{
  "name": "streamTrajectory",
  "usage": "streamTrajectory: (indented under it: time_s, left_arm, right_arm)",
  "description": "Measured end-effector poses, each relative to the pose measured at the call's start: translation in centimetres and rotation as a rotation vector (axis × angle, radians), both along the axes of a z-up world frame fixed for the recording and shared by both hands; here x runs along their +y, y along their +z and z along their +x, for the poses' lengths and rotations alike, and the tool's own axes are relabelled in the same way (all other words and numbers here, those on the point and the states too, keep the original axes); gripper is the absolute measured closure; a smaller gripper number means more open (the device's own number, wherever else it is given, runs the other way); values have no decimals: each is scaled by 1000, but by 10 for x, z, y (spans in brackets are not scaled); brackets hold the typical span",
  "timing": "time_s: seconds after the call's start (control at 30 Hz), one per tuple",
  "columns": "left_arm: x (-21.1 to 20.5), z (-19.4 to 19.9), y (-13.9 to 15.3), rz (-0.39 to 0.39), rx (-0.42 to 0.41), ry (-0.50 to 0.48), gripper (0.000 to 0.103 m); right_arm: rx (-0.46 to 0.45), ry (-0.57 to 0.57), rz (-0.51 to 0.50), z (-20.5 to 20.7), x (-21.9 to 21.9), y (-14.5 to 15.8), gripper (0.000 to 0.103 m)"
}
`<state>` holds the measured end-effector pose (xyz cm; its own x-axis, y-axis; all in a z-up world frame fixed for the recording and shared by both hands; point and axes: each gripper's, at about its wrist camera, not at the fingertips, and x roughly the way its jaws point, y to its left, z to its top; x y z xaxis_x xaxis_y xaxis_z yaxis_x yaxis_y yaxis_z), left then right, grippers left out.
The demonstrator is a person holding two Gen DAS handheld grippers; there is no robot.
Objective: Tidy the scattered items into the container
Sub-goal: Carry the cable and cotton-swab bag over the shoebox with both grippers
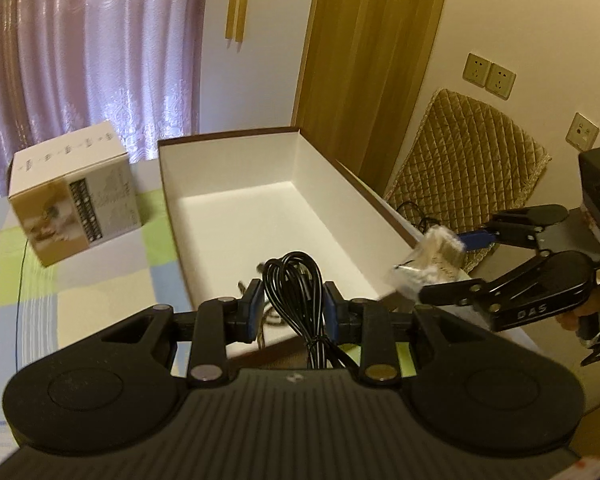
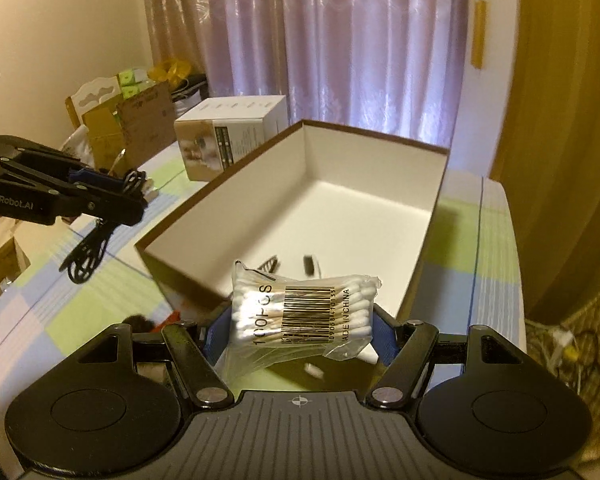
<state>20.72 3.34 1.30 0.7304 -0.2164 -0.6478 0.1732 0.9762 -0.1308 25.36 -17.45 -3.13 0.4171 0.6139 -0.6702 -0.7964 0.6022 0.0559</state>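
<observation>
An open box (image 1: 236, 168) with white inside and a brown rim lies lengthwise on the table. My left gripper (image 1: 294, 302) is shut on a coiled black cable (image 1: 292, 276), held over the box's near end. From the right wrist view, that left gripper (image 2: 128, 192) sits left of the box (image 2: 360, 208) with the cable (image 2: 86, 256) dangling below it. My right gripper (image 2: 298, 328) is shut on a clear bag of cotton swabs (image 2: 300, 308) just short of the box's near corner. The left wrist view shows the right gripper (image 1: 448, 264) and bag (image 1: 428, 268) at the box's right rim. Two small dark items (image 2: 270, 264) lie inside.
A printed carton (image 1: 72, 196) stands on the checked tablecloth (image 1: 80, 300) left of the box. Cardboard boxes (image 2: 140, 128) are stacked beyond the table's left side. A quilted chair back (image 1: 472, 152) and trailing wires are to the right. Small objects (image 2: 140, 322) lie near the box corner.
</observation>
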Motion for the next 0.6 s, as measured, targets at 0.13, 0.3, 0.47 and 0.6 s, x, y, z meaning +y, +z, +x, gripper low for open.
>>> streamTrajectory:
  time_s: [0.13,0.3,0.47,0.6]
  left_arm:
    - [-2,28,-1,9,10,-4,77]
    - [0,63,-11,26,41,1,77]
    - [3,100,-27,33,88,10,77]
    - [3,128,-43,68,121,14,77]
  right_arm:
    - [-9,26,-21,22,15,-2,35]
    - [4,19,-58,51,37,-13,35]
    - [22,23,-110,81,58,-27,35]
    - [29,36,-164,100,74,-39,35]
